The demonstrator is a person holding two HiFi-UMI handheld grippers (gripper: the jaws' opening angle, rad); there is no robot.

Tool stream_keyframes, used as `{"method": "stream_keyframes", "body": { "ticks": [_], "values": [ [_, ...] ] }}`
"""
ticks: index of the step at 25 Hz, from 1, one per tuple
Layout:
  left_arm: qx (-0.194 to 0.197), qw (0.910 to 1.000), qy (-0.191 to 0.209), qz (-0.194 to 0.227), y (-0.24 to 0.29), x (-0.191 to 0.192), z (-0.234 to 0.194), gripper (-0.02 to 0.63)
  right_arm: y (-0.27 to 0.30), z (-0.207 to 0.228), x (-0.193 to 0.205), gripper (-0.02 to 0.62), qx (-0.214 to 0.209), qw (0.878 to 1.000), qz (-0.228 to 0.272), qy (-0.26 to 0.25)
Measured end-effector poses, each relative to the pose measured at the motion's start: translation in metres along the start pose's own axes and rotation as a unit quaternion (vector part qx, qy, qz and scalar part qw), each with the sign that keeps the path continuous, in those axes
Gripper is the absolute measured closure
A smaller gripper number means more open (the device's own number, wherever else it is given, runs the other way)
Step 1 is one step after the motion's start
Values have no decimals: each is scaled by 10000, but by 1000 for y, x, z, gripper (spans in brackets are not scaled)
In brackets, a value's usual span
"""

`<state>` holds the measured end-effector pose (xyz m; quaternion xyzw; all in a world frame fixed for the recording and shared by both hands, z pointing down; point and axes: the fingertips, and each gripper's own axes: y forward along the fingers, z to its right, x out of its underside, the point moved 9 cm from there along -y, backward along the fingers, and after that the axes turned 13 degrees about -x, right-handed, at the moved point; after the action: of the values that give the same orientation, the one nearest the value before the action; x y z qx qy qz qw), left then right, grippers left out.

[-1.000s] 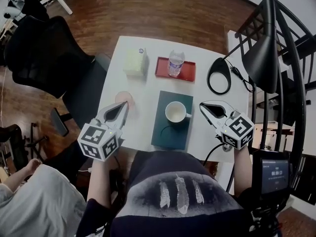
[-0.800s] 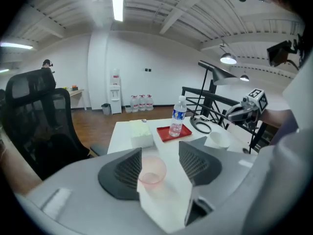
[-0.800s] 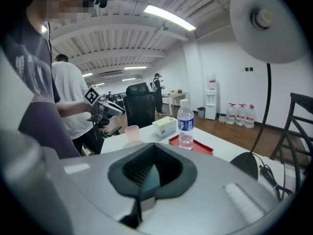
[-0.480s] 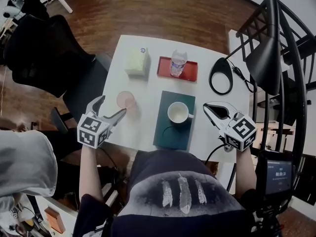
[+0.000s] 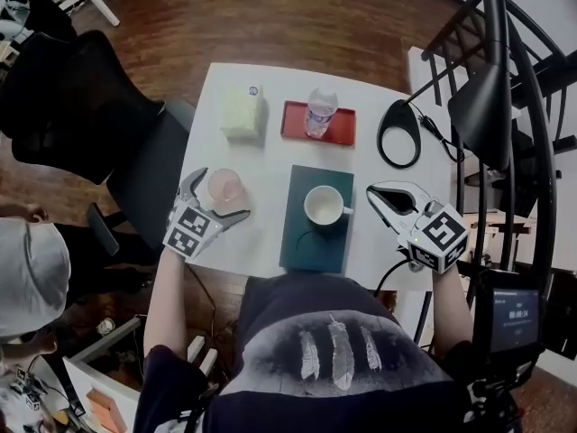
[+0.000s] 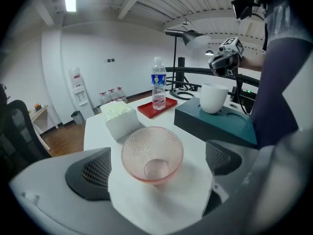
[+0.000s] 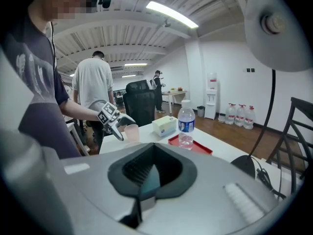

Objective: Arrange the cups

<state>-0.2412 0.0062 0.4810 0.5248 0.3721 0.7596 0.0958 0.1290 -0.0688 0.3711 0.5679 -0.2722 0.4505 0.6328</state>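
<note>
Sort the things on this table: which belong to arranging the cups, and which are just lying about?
Job: pink dimpled glass cup, between the opening jaws of the left gripper; white ceramic mug; the dark teal box it stands on.
Lying about: clear plastic water bottle on a red tray; pale green tissue box; black desk lamp.

Bright, even ceiling strip light (image 7: 171,14); soft shadows on table (image 5: 270,165); fisheye warp, dark vignette in tongs views.
</note>
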Motion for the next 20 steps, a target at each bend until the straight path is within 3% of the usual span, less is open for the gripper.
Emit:
{"method": "stream_keyframes", "body": {
  "ticks": [5, 12, 17, 20],
  "values": [
    [-119, 9998, -9, 157, 19, 19, 1, 7, 0, -1, 2, 593, 34, 9998, -132, 115],
    [-374, 9983, -184, 395, 34, 27, 4, 65, 12, -4, -4, 592, -36, 9996, -252, 79],
    [-735, 9960, -140, 482, 40, 30, 2, 209, 17, -8, -5, 592, -131, 9991, -392, -5],
    [-844, 9946, -244, 547, 43, 31, 1, 213, 14, -8, -2, 592, -106, 9990, -430, 58]
  ]
}}
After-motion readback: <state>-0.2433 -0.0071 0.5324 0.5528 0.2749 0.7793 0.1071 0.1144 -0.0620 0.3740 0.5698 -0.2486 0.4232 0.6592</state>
